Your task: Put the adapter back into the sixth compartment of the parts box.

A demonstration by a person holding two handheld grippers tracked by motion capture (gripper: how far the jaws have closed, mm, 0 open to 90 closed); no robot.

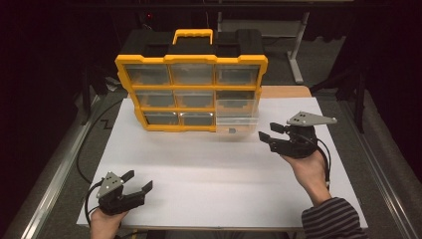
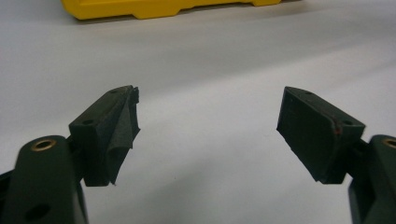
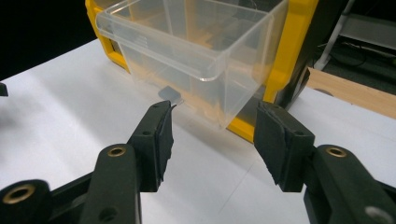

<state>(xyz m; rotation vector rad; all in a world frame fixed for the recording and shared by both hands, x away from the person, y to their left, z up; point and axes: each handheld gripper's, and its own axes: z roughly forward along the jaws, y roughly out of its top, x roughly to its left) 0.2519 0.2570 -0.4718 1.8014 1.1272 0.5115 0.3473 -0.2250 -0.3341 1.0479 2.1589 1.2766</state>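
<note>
A yellow organizer [image 1: 191,59] with clear drawers stands upright at the back of the white table [image 1: 209,169]. At its lower right, one clear drawer [image 1: 238,115] is pulled partway out, with a small grey tab [image 1: 231,130] at its front. My right gripper [image 1: 267,130] hovers just right of that drawer, open and empty. In the right gripper view its jaws [image 3: 212,126] point at the drawer [image 3: 196,51] and the tab [image 3: 169,94], short of touching either. My left gripper [image 1: 141,179] rests near the table's front left, open with nothing between its jaws [image 2: 208,121].
The organizer's yellow base [image 2: 163,7] lies far ahead of the left gripper. Bare white tabletop stretches between the two hands. A wooden surface [image 1: 286,91] shows behind the table at the right, and dark floor and table legs [image 1: 297,50] surround it.
</note>
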